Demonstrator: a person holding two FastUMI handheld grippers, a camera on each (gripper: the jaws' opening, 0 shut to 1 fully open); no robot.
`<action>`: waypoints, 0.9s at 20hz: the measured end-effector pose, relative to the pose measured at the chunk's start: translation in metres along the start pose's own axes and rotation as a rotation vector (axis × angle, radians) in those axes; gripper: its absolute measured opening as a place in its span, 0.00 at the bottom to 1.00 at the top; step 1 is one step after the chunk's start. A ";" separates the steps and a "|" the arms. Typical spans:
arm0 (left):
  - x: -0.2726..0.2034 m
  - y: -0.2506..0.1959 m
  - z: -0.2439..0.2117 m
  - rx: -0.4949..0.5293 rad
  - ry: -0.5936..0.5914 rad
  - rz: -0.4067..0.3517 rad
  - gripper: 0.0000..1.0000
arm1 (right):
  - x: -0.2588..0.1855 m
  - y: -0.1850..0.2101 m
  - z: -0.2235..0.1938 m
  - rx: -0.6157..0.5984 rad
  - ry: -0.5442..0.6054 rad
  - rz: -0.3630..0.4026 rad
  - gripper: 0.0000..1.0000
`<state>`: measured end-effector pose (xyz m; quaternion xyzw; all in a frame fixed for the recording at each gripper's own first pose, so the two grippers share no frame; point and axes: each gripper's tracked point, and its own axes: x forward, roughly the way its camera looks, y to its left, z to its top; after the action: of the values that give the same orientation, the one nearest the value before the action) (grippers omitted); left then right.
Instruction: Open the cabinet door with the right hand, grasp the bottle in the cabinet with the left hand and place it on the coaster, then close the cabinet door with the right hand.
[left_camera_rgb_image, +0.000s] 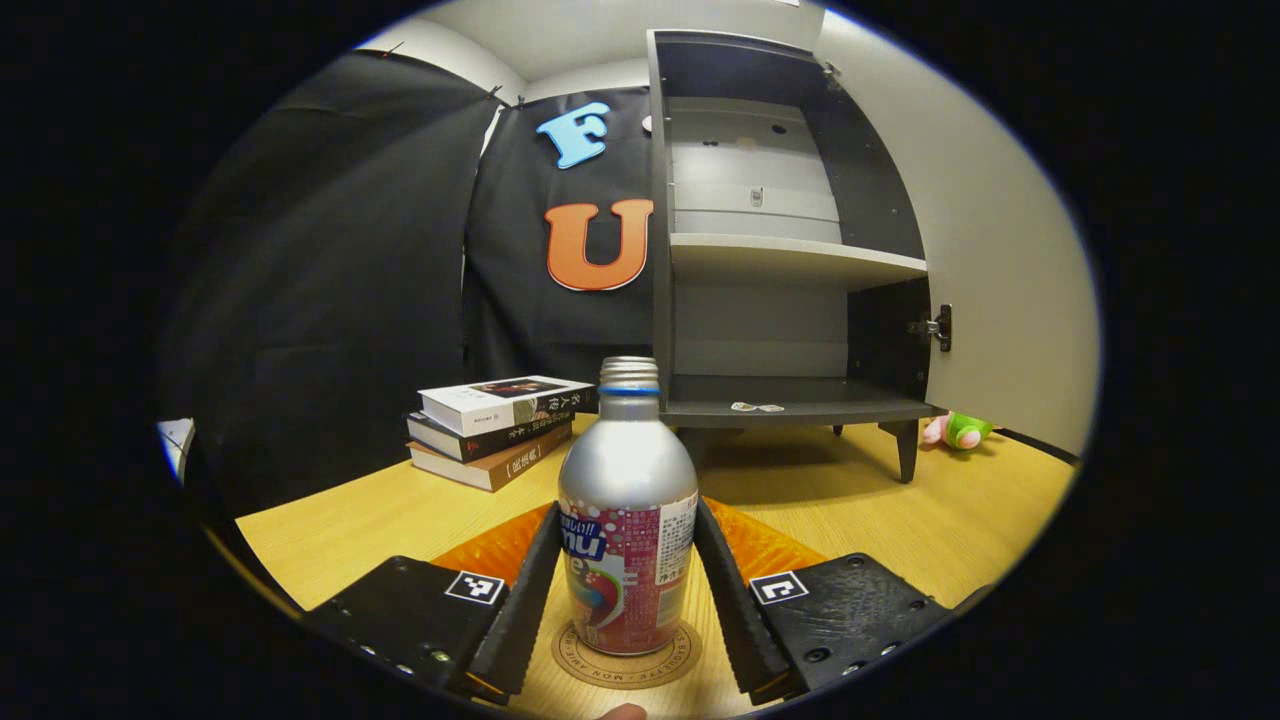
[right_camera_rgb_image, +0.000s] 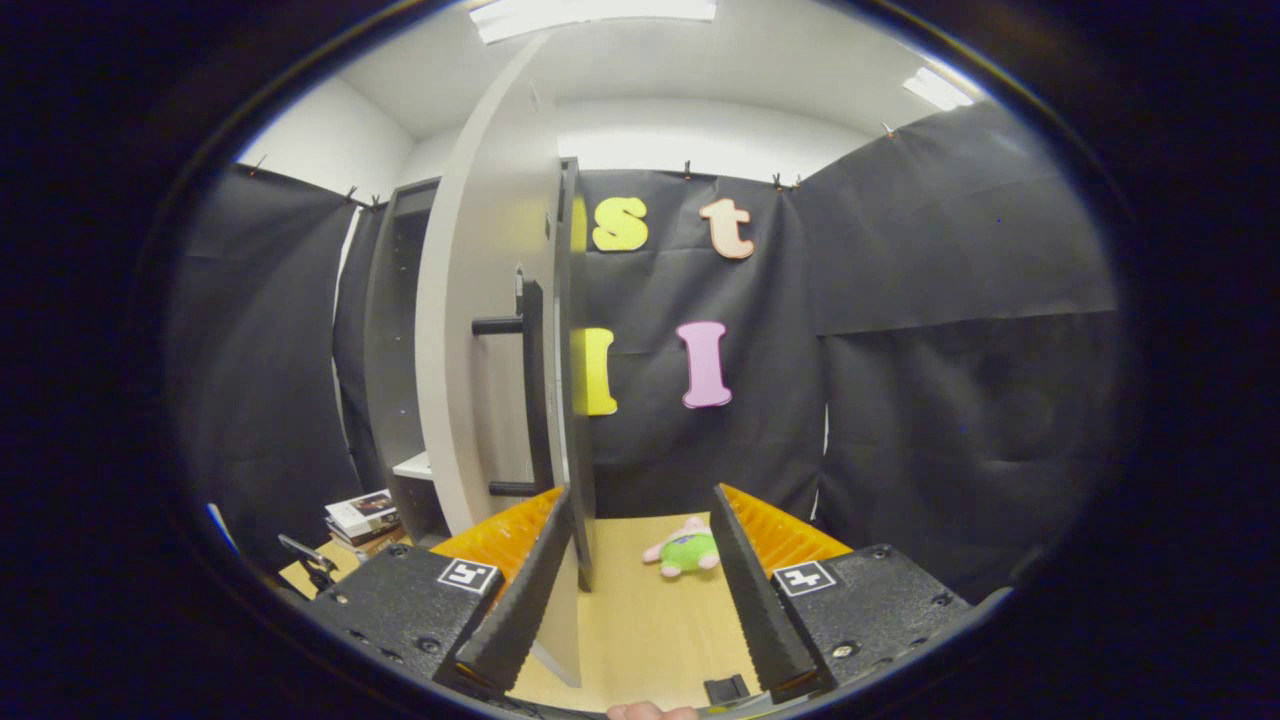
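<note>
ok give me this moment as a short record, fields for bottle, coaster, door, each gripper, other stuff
bottle: bottle upright on the coaster, between the left gripper's fingers
coaster: coaster round, on the table
door: door open, cabinet shelves bare
left gripper: left gripper around the bottle; whether the fingers press on it cannot be told
right gripper: right gripper open, door edge between its fingers, handle ahead
other: books stacked left of the cabinet, plush toy on the table
</note>
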<state>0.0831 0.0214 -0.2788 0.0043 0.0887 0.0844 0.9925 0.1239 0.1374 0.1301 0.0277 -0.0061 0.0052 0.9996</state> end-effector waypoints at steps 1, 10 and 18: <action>0.001 0.001 0.002 -0.011 -0.017 0.002 0.74 | 0.001 -0.002 0.000 0.002 0.002 -0.006 0.86; -0.004 0.006 -0.014 -0.014 0.022 0.008 0.83 | 0.004 -0.006 0.001 -0.008 0.008 -0.016 0.89; -0.039 0.014 0.076 -0.043 -0.124 0.011 0.93 | 0.011 -0.004 -0.005 0.044 -0.001 0.008 0.86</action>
<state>0.0567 0.0296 -0.1968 -0.0112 0.0253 0.0914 0.9954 0.1354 0.1340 0.1253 0.0495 -0.0068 0.0094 0.9987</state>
